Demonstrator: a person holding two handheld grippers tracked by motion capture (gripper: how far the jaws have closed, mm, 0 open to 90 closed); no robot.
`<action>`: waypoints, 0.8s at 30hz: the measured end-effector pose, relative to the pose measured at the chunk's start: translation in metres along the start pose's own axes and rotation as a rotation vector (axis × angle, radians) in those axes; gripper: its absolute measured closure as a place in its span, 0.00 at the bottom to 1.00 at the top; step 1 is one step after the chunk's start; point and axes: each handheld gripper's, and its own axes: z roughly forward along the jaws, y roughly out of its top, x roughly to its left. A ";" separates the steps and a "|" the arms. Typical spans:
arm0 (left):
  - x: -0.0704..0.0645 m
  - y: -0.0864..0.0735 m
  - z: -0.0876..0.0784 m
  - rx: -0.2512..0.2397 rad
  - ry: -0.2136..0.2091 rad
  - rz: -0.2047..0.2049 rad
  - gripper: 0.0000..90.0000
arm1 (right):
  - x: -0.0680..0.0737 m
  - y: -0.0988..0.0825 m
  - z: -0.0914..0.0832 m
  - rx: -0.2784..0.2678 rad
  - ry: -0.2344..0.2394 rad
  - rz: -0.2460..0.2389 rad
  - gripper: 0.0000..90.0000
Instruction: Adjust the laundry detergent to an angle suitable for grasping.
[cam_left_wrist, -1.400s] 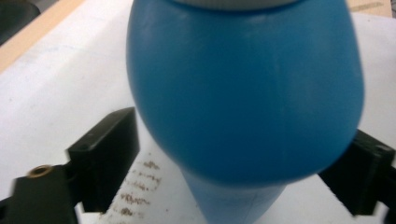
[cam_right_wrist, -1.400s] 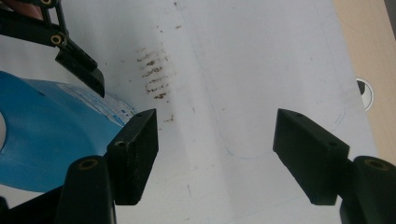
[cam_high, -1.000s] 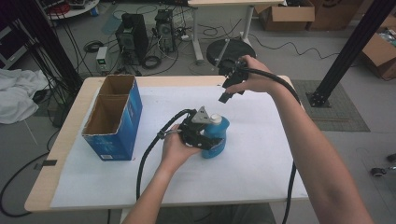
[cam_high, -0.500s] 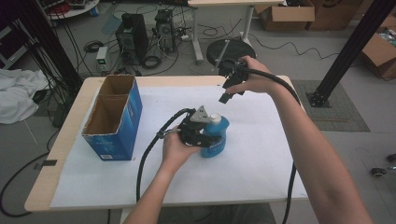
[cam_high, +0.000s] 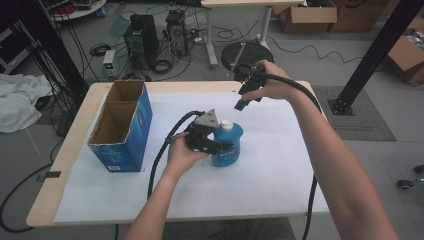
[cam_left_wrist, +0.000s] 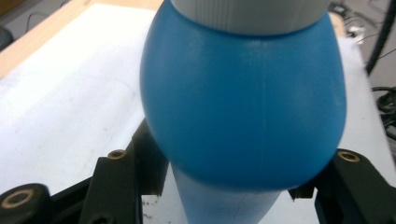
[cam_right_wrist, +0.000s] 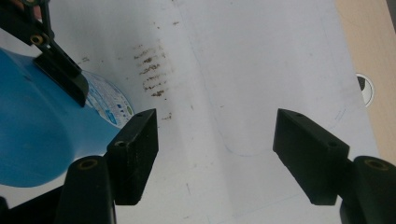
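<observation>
Right now the blue bottle (cam_high: 228, 146) is standing upright near the middle of the white sheet (cam_high: 280, 170), white cap (cam_high: 226, 124) on top, and you are gripping its body with your left gripper (cam_high: 212, 142): the jaws are pressing against both sides in the left gripper view. Your right gripper (cam_high: 241, 102) is hanging above the sheet beyond the bottle, jaws apart with nothing between them. To the left, well apart, the blue cardboard box (cam_high: 121, 127) is sitting open-topped, and both of its compartments are looking empty.
</observation>
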 end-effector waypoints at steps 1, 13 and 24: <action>0.002 0.000 -0.001 0.000 -0.014 0.001 0.50 | 0.000 0.000 0.000 0.001 0.000 -0.002 0.35; 0.009 -0.004 -0.003 0.073 -0.122 0.083 0.50 | 0.001 0.000 0.000 0.004 -0.002 -0.003 0.35; 0.010 -0.011 -0.004 0.098 -0.086 0.052 0.34 | 0.000 -0.003 0.000 0.004 -0.001 0.000 0.35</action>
